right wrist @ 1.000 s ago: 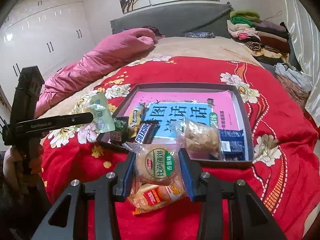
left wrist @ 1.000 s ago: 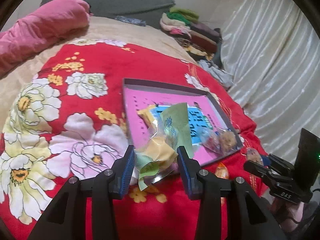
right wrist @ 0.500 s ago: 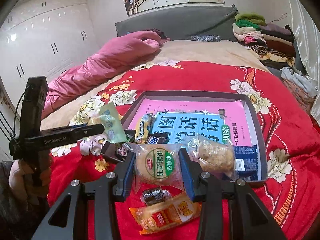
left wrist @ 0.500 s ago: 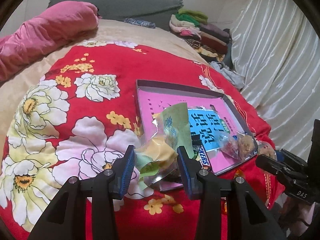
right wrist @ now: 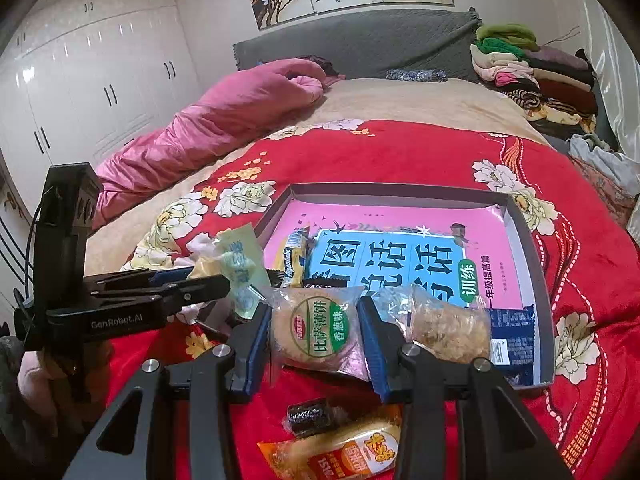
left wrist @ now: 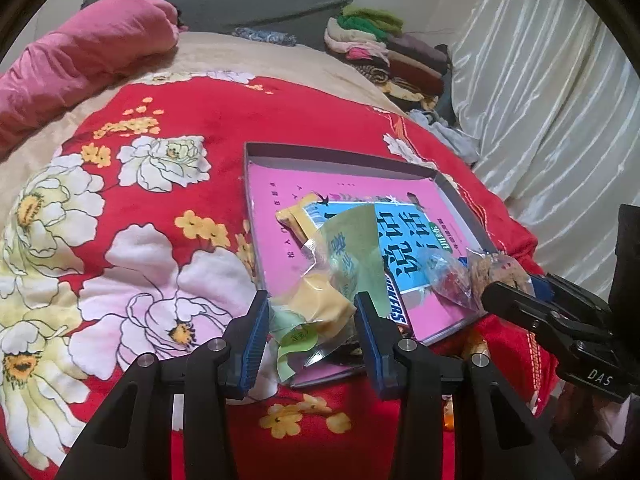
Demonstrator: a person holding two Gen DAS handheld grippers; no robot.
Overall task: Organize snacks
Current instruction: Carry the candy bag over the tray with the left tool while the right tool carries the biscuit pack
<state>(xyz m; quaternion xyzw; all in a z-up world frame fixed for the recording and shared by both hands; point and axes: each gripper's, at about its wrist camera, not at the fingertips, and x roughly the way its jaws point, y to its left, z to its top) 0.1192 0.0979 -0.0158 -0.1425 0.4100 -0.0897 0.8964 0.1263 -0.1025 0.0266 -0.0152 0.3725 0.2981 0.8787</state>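
Observation:
A grey tray (left wrist: 340, 158) with a pink and blue book in it lies on the red floral blanket; it also shows in the right wrist view (right wrist: 400, 191). My left gripper (left wrist: 308, 320) is shut on a green and yellow pastry packet (left wrist: 320, 304), held over the tray's near left corner. My right gripper (right wrist: 312, 330) is shut on a round cracker packet with a green label (right wrist: 316, 332), held above the tray's near edge. In the tray lie a Snickers bar (left wrist: 396, 306), a yellow wafer packet (right wrist: 296, 256), a clear cracker bag (right wrist: 448, 328) and a dark blue packet (right wrist: 514, 334).
On the blanket below my right gripper lie a small dark wrapped sweet (right wrist: 310, 416) and an orange snack packet (right wrist: 340, 452). A pink quilt (right wrist: 208, 120) lies at the left of the bed, folded clothes (right wrist: 532, 76) at the far right, curtains (left wrist: 560, 100) beyond.
Both grippers have moved forward and up with their packets, nearer the tray. The dark sweet and orange packet have come into view beneath the right gripper.

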